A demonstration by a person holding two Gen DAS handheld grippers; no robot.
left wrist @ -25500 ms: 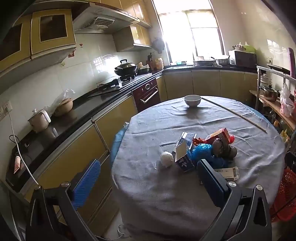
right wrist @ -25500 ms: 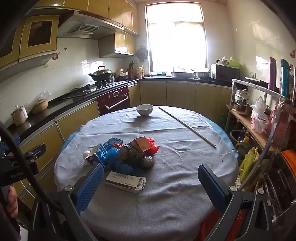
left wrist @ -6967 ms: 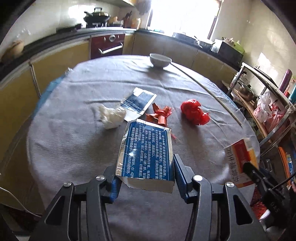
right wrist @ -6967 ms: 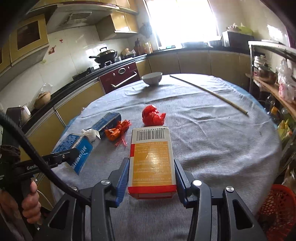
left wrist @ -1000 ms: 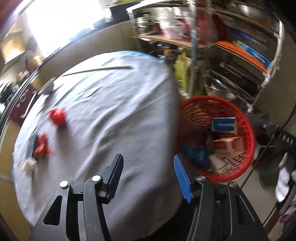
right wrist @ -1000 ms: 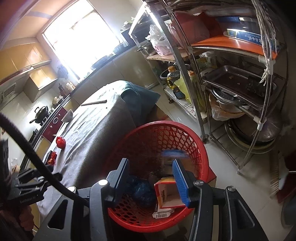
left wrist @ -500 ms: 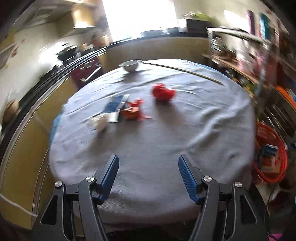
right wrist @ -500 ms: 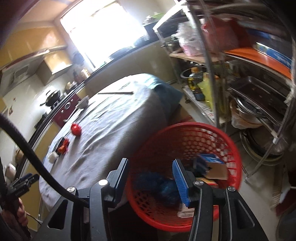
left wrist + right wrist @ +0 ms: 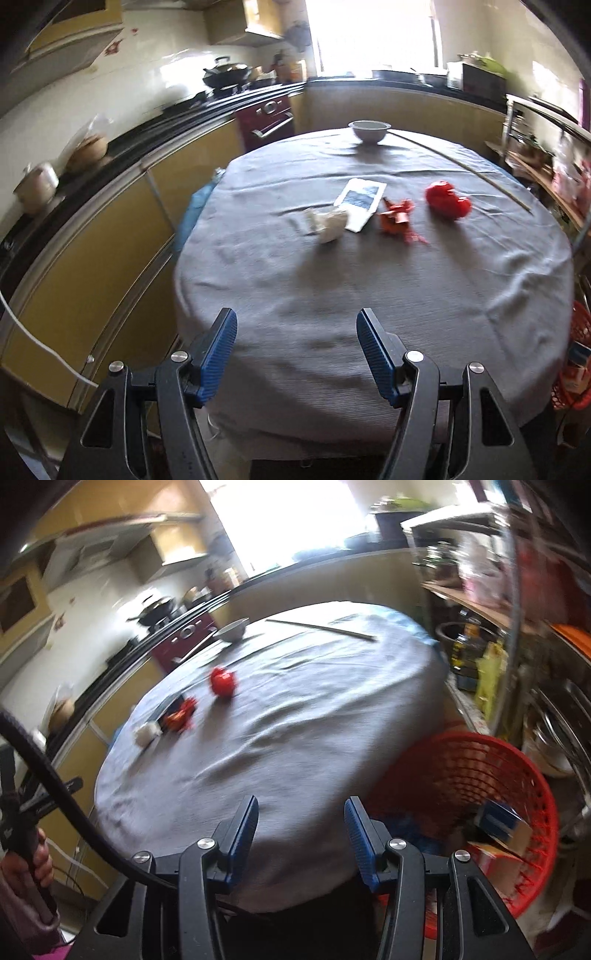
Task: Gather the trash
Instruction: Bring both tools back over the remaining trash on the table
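Both claws have swung back from the red basket (image 9: 480,775) on the floor to face the tabletop (image 9: 369,295), and both are released, holding nothing. The left claw (image 9: 297,350) and right claw (image 9: 301,830) each hang at the near edge. A second ago they were over the basket, which now holds boxes (one blue, one orange-edged). Four pieces are still out, well beyond either claw: a white paper wad (image 9: 328,223), a flat blue packet (image 9: 360,203), an orange wrapper (image 9: 397,219) and a red crumpled bag (image 9: 447,201). Roughly half the clearing seems done.
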